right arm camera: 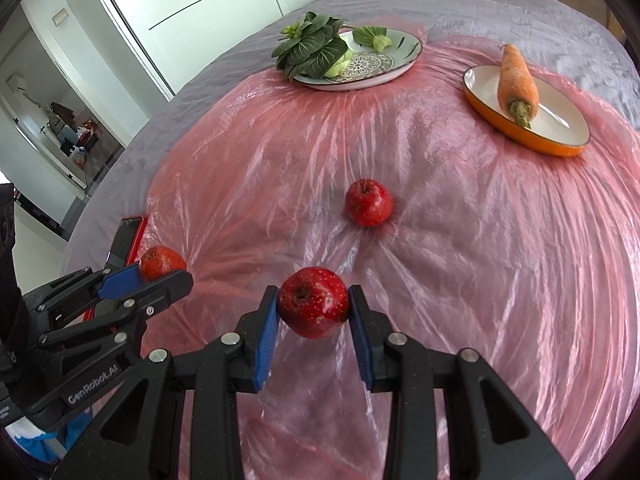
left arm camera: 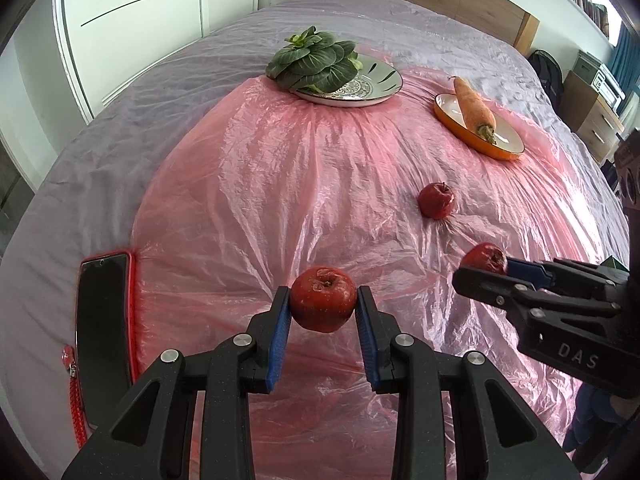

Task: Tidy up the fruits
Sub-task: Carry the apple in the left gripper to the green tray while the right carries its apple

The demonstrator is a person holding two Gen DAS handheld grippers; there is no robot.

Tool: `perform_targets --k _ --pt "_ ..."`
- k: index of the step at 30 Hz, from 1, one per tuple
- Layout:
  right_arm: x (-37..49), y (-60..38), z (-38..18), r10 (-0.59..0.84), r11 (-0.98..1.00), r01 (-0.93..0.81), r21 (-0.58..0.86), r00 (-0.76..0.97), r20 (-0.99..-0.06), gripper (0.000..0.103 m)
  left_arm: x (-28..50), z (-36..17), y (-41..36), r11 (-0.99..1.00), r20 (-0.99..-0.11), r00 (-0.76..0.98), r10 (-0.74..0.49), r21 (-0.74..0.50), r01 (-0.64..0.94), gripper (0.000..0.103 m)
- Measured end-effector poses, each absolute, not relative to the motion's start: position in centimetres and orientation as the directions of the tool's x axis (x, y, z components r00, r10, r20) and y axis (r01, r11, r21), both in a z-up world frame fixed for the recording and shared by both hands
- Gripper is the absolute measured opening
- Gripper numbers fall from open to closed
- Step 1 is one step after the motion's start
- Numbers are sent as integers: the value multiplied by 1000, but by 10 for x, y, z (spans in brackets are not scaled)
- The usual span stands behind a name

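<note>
From the left wrist view, the left tool (left arm camera: 323, 300) pinches a dark red apple (left arm camera: 322, 298) between its blue pads, clear of the pink sheet (left arm camera: 248, 184) below. At the right edge the right tool (left arm camera: 486, 270) comes in sideways, clamped on a second apple (left arm camera: 485, 257). A third apple (left arm camera: 436, 200) sits alone on the sheet further back, well apart from both tools. Beyond it an orange dish (left arm camera: 502, 151) carries a carrot (left arm camera: 473, 104), leaf end toward the camera. To the left of that, a patterned plate (left arm camera: 360, 86) holds leafy greens (left arm camera: 314, 60). A phone (left arm camera: 103, 336) in a red case lies at the sheet's left edge, on the grey bed (left arm camera: 168, 76).

From the right wrist view, the right tool (right arm camera: 313, 307) grips a speckled red apple (right arm camera: 313, 307), pads pressed to both its sides. At lower left the left tool (right arm camera: 160, 274) holds its apple (right arm camera: 162, 261). The loose apple (right arm camera: 369, 202) rests on the sheet (right arm camera: 480, 240) ahead, between the tools and the dishes. The carrot (right arm camera: 517, 80) lies across the orange dish (right arm camera: 560, 146) at upper right; the greens (right arm camera: 312, 46) overhang the plate (right arm camera: 404, 54) at its left rim. The phone (right arm camera: 127, 240) shows just behind the left tool.
</note>
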State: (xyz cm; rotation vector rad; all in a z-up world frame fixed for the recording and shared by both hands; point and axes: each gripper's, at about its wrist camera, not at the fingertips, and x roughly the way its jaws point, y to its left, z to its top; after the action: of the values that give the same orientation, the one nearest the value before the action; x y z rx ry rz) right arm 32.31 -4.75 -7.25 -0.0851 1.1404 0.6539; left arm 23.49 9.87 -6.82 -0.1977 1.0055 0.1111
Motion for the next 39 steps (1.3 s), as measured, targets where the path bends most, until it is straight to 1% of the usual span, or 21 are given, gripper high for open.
perform_targets --k 9,21,28,39 --pt "308 -68 -71 432 819 -503 276 225 -873 46 234 -67 79 986 -857 514 -10 -94 -138 28" --pt "282 -97 -70 442 828 -461 319 186 -878 46 216 -65 38 997 -889 456 -46 -67 -31 28" --pt "260 -125 -65 431 847 -415 333 169 -886 46 205 -63 5 996 -906 416 -76 -55 64 28" --pt "210 -187 -58 402 885 -310 346 135 -906 46 190 -50 -64 965 -919 366 -145 -51 256 28"
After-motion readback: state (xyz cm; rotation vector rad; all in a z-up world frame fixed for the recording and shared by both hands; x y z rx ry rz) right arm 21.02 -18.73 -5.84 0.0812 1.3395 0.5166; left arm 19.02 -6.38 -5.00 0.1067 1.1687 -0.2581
